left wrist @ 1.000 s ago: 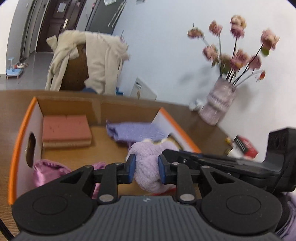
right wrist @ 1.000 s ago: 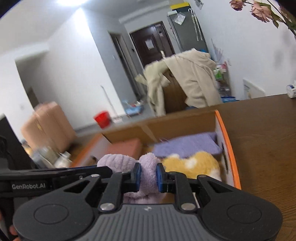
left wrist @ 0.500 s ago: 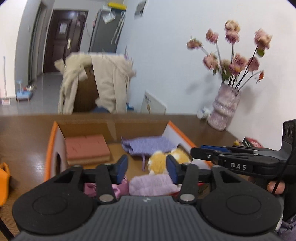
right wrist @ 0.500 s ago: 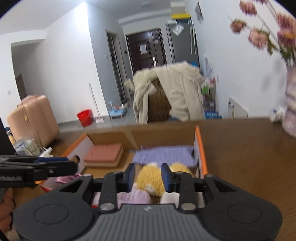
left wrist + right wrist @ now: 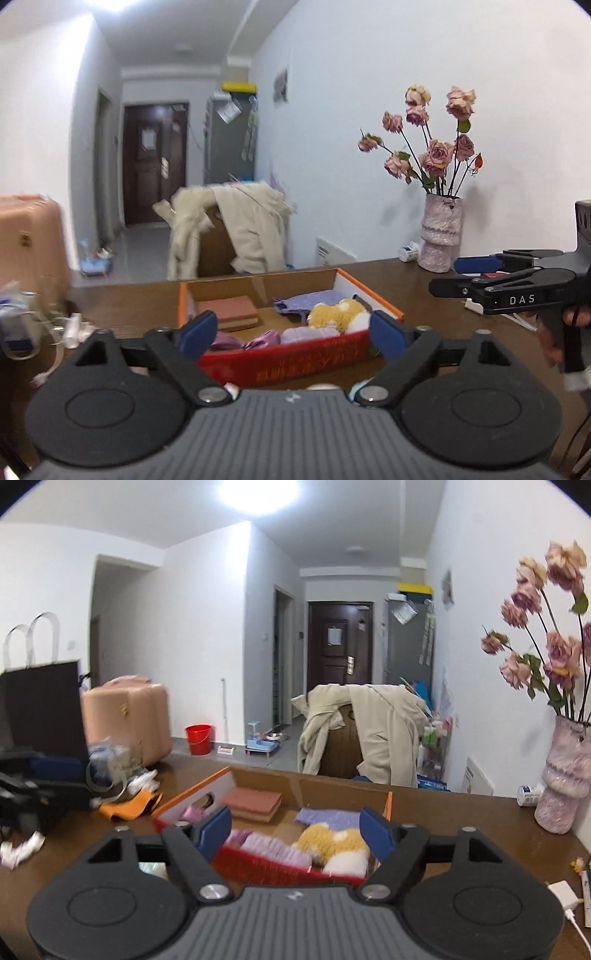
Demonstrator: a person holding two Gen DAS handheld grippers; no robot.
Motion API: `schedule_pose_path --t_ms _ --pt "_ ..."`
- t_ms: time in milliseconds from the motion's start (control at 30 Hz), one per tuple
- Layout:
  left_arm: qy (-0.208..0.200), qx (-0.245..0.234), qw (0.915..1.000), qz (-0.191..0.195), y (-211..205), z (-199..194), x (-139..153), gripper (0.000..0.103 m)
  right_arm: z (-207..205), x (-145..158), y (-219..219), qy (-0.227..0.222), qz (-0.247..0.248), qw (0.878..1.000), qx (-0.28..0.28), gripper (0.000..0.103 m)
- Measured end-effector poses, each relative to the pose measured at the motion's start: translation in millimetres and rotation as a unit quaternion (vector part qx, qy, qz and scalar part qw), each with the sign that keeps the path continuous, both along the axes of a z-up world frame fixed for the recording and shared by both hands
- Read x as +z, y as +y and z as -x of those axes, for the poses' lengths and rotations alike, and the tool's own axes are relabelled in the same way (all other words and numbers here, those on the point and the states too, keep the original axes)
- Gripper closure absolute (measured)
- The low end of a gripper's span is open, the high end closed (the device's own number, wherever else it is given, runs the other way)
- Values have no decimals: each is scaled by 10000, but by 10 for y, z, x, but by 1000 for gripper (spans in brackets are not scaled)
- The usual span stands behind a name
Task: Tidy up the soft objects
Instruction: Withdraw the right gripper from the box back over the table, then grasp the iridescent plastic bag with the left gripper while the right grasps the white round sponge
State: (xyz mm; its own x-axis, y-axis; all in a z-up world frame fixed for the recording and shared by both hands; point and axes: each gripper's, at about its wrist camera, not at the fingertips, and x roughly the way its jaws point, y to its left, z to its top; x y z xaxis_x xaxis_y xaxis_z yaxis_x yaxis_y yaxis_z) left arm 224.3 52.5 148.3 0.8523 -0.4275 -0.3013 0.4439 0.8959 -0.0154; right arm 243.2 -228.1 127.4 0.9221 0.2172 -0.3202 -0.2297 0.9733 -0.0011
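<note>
An open cardboard box with a red front and orange rim sits on the brown table. It holds a lilac fluffy towel, a yellow plush toy, a purple cloth, a pink folded cloth and pink-purple fabric. My left gripper is open and empty, pulled back in front of the box. My right gripper is open and empty, also back from the box. The towel and plush show in the right wrist view. The right gripper also shows at the right of the left wrist view.
A vase of dried roses and a small white bottle stand at the table's far right. An orange cloth, a plastic bag and a black paper bag lie at the left. A chair with a beige coat stands behind the table.
Both grippers let go of the lilac towel, which now lies in the box's front. Both opened wide and drew back and up from the box.
</note>
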Motion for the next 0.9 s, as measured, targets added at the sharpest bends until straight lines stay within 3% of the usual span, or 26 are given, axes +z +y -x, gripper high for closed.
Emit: schedule_pose_path --t_ms 100,167,300,400,633,900 --pt "-52 321 9995 28 42 386 -117 6 303 -106 12 -2 53 9999 142 24" --pt "39 515 9982 292 99 605 -240 4 516 -188 11 -65 80 9998 194 17" --pt "237 851 9935 711 193 943 -560 2 893 -424 37 -146 31 9999 42 16" --pt "390 855 9944 493 135 1083 -711 1 1078 -643 -3 109 -369 9992 142 16" --pt "605 804 9946 265 -131 1038 -843 0 1268 -1041 -22 695 -474 9960 310 16" --pt "648 646 9958 79 -344 786 -893 0 1110 -1097 -149 834 -699 9940 115 16"
